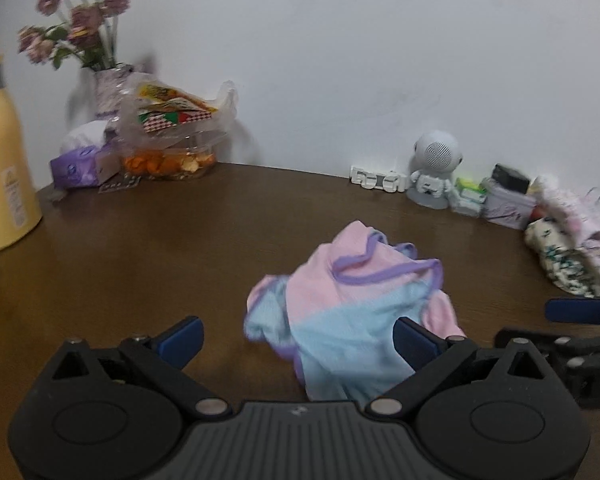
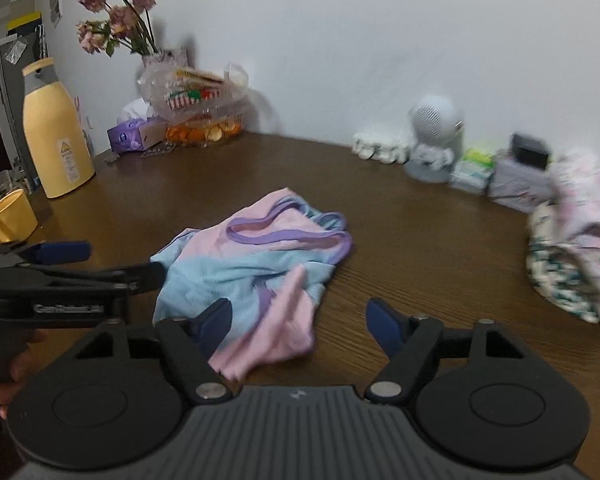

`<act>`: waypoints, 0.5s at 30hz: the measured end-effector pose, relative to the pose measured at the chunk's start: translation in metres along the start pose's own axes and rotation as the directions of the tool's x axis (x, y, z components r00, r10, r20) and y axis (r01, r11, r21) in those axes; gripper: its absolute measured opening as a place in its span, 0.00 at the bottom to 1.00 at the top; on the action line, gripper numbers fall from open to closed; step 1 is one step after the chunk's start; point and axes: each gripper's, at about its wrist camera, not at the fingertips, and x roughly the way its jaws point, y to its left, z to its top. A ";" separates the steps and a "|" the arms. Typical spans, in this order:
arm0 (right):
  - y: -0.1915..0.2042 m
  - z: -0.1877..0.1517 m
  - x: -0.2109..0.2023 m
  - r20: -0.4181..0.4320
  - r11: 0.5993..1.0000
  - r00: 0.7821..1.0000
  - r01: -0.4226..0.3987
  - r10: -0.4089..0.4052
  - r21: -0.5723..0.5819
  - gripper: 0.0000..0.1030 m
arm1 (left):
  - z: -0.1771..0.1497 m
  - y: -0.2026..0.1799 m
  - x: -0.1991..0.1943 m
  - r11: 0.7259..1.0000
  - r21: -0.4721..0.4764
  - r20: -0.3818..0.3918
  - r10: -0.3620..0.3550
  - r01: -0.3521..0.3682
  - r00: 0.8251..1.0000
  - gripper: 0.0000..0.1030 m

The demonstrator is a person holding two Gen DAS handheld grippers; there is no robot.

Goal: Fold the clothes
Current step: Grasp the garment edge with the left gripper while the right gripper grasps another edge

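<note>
A crumpled soft knit garment in pink and pale blue panels with purple ribbed trim (image 1: 352,304) lies bunched near the middle of the dark brown wood-grain table (image 1: 160,256), its curved neckline edging looping across the top folds. The left gripper (image 1: 298,338), black plastic with flat blue pads, stands with its jaws wide apart over the near part of the cloth, nothing pinched between them. The right gripper (image 2: 300,326), of the same build, also has its jaws apart, straddling the pink near lobe of the garment without pressing it. Along the table's far edge by the white wall stand a rounded grey astronaut-shaped speaker (image 1: 434,172) with a perforated face and a clear plastic box of orange pieces (image 1: 168,162). At the left edge stands a tall smooth yellow bottle (image 2: 56,140), and a glossy yellow mug (image 2: 10,216). A heap of floral printed fabric (image 2: 576,256) sits at the right edge.
</note>
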 end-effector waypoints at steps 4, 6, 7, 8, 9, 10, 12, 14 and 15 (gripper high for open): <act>0.005 0.005 0.043 -0.069 1.000 0.998 0.005 -0.005 -0.001 0.48 | 0.007 -0.004 0.037 0.999 0.032 -0.067 -0.030 0.033 0.997 0.95; 0.006 0.004 0.057 -0.095 1.000 0.995 0.010 -0.010 -0.004 0.35 | 0.008 -0.002 0.050 0.998 0.033 -0.089 -0.052 0.055 0.995 0.94; 0.005 0.004 0.062 -0.105 1.000 0.994 0.012 -0.012 0.000 0.30 | 0.009 -0.003 0.055 0.997 0.045 -0.091 -0.058 0.062 0.994 0.93; 0.003 0.003 0.066 -0.112 1.000 0.994 0.015 -0.014 0.004 0.26 | 0.009 -0.004 0.059 0.996 0.057 -0.093 -0.063 0.068 0.994 0.92; 0.001 0.002 0.070 -0.118 1.000 0.993 0.013 -0.011 0.009 0.25 | 0.009 -0.005 0.065 0.995 0.069 -0.099 -0.058 0.065 0.993 0.92; -0.001 0.002 0.074 -0.125 1.000 0.992 0.008 -0.005 0.020 0.23 | 0.010 -0.005 0.070 0.995 0.082 -0.107 -0.052 0.060 0.993 0.92; -0.006 0.004 0.077 -0.130 0.999 0.991 -0.003 0.008 0.042 0.19 | 0.010 -0.004 0.078 0.995 0.074 -0.127 -0.053 0.063 0.990 0.87; -0.007 0.006 0.076 -0.122 0.999 0.992 -0.009 0.014 0.040 0.08 | 0.012 -0.003 0.082 0.994 0.065 -0.136 -0.083 0.092 0.987 0.72; -0.008 0.007 0.075 -0.114 0.999 0.993 -0.010 0.014 0.039 0.07 | 0.013 -0.003 0.084 0.992 0.061 -0.141 -0.098 0.107 0.985 0.60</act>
